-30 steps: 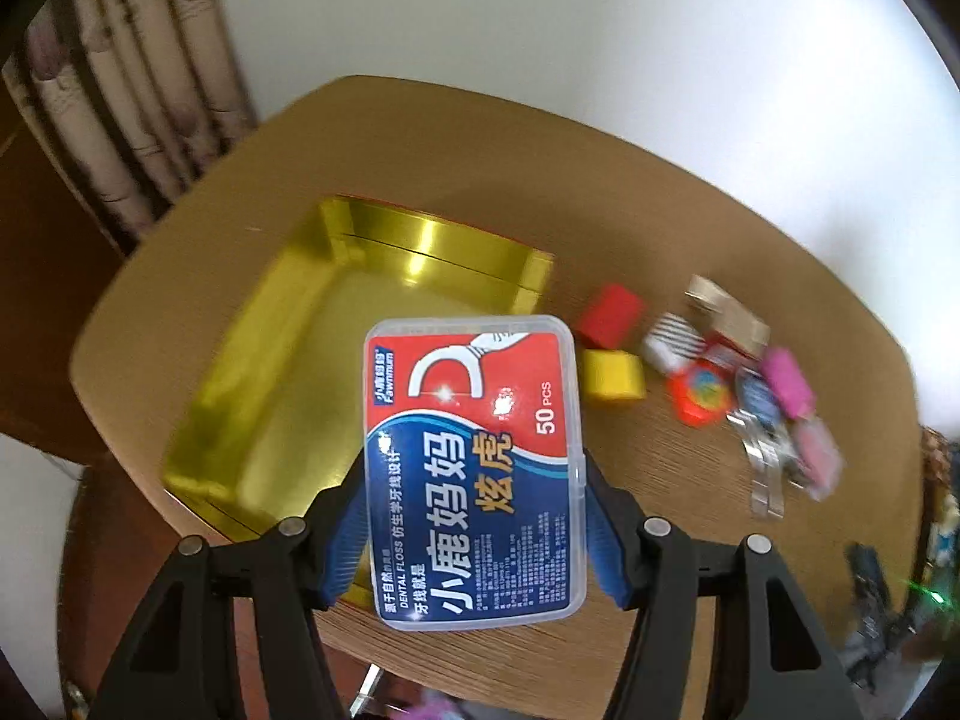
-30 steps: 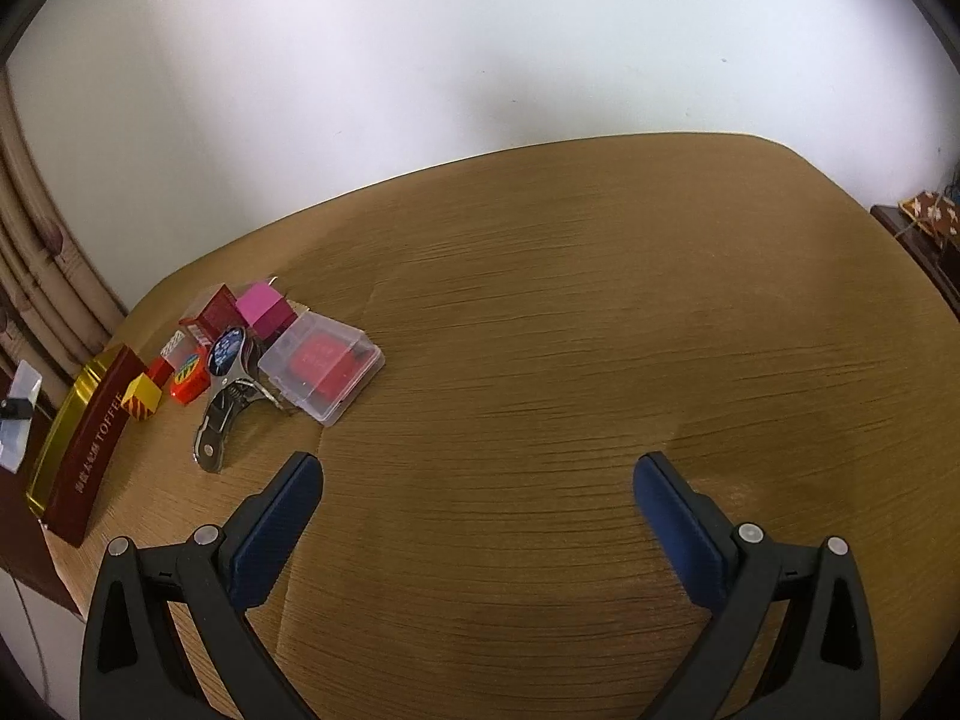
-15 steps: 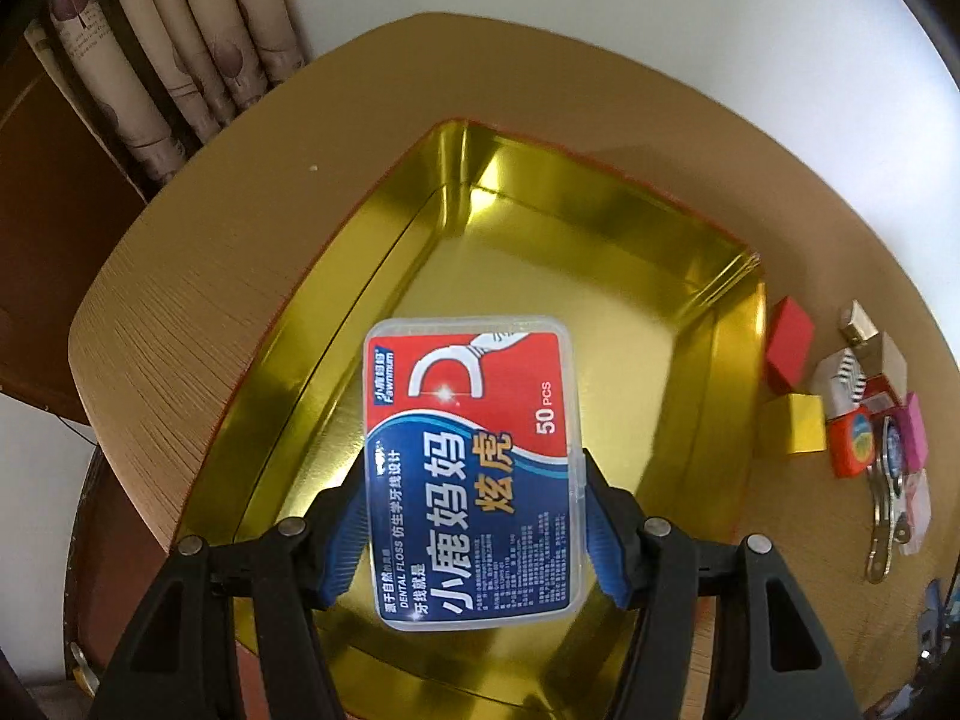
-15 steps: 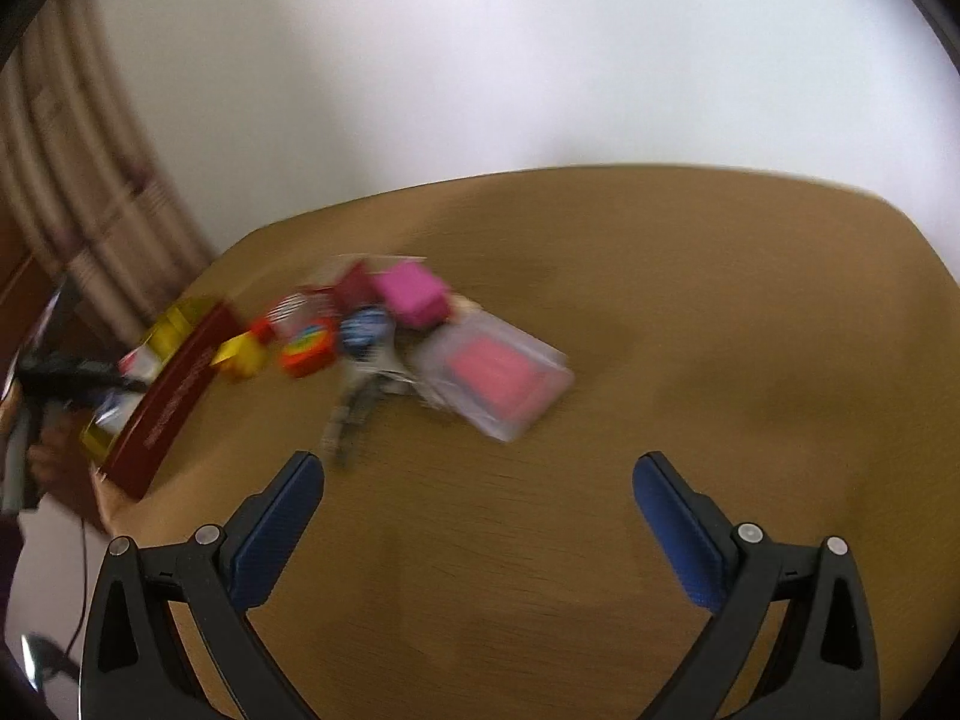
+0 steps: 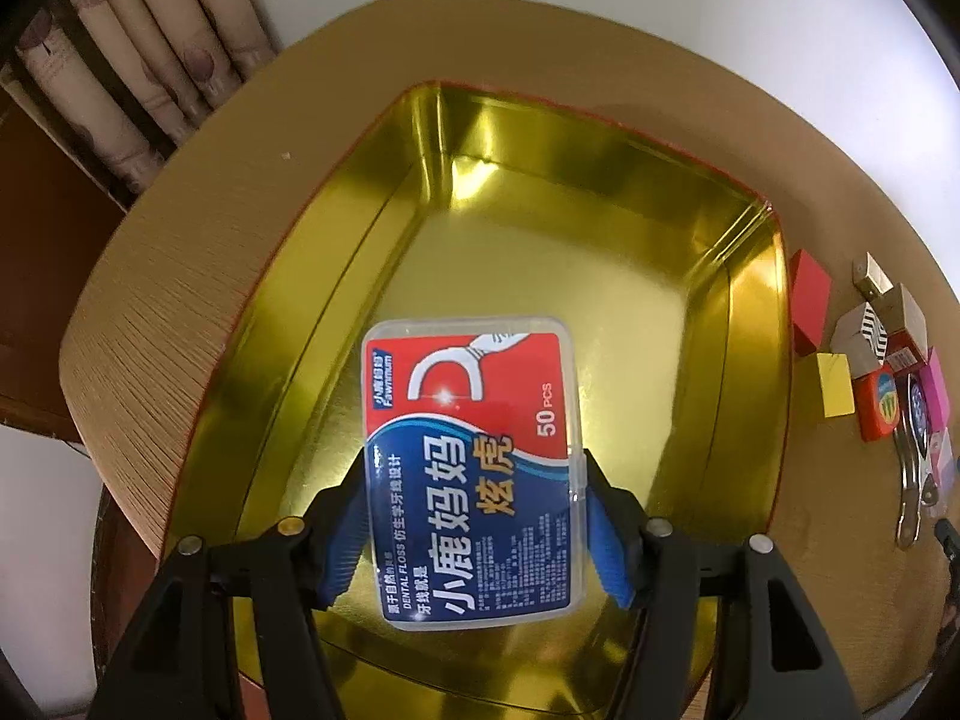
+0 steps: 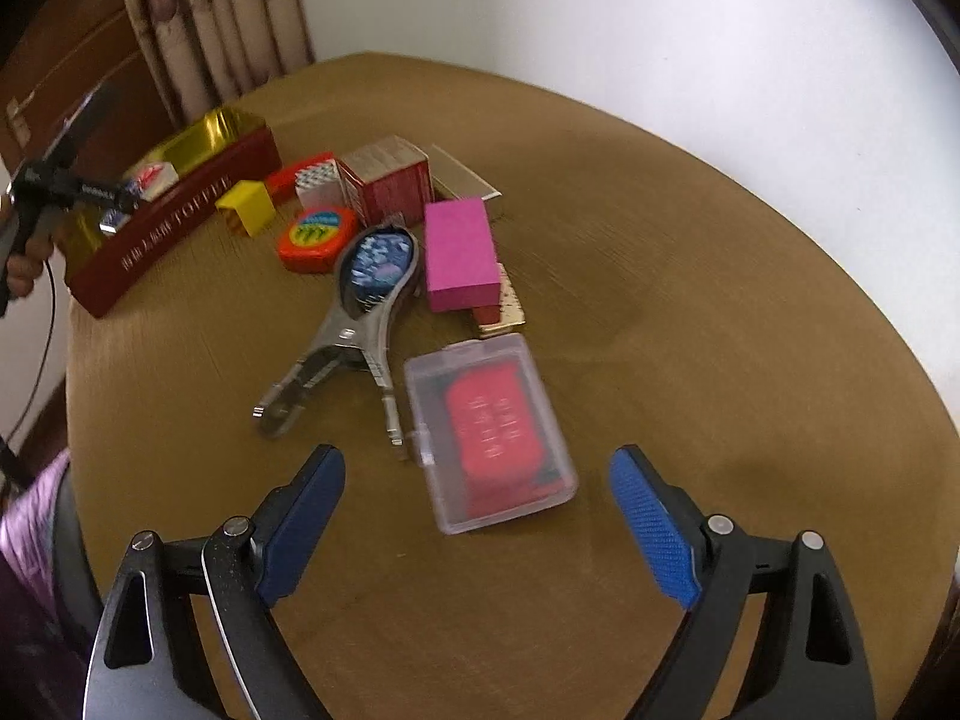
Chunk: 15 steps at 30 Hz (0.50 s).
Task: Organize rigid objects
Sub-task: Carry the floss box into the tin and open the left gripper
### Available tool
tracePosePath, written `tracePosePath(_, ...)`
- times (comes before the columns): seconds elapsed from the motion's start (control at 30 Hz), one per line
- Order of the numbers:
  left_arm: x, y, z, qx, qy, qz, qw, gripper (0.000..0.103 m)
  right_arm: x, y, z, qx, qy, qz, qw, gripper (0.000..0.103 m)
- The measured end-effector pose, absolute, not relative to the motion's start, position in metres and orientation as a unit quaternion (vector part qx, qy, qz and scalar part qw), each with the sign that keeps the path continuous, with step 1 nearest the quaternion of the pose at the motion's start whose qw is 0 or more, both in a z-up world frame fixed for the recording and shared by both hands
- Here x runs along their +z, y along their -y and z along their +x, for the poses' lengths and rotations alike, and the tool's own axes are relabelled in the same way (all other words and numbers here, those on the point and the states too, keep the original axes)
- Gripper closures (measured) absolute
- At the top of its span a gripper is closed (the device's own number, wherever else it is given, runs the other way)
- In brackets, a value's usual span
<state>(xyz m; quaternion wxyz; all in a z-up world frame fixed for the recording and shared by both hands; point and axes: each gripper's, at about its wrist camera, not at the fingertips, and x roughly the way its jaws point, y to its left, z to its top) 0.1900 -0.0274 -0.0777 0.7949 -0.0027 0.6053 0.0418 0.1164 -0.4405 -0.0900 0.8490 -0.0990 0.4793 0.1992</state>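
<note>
My left gripper (image 5: 474, 528) is shut on a clear dental floss box (image 5: 471, 468) with a red and blue label, held over the inside of the gold tin tray (image 5: 600, 180). The tray (image 6: 174, 222) has a dark red outer wall in the right wrist view, where the floss box (image 6: 150, 177) and left gripper (image 6: 96, 192) show above it. My right gripper (image 6: 477, 510) is open and empty, just short of a clear plastic case with a red insert (image 6: 489, 432).
Right of the tray lie a yellow block (image 6: 246, 204), a red block (image 5: 810, 300), a round red tape measure (image 6: 315, 237), a metal clip tool (image 6: 354, 324), a pink box (image 6: 459, 252) and small cartons (image 6: 387, 183). A curtain (image 5: 138, 60) hangs behind the round table.
My left gripper carried the floss box left from the table's front edge to above the tray's inside. My right gripper swung toward the pile and now faces the clear case close up.
</note>
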Motion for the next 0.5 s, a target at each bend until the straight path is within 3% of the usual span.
tracePosePath(0.33,-0.078,0.023,0.205,0.008,-0.611,-0.015,0.791,0.039,-0.114,0.440,0.142,0.232,-0.522,-0.151,0.807,0.017)
tracePosePath(0.4,-0.074,0.024,0.205,0.002,-0.605,-0.017,0.796,0.039,-0.114,0.441,0.144,0.238,-0.519,-0.151,0.807,0.020)
tracePosePath(0.5,-0.068,0.026,0.202,0.001,-0.600,-0.018,0.800,0.039,-0.112,0.440,0.144,0.251,-0.516,-0.161,0.803,0.032)
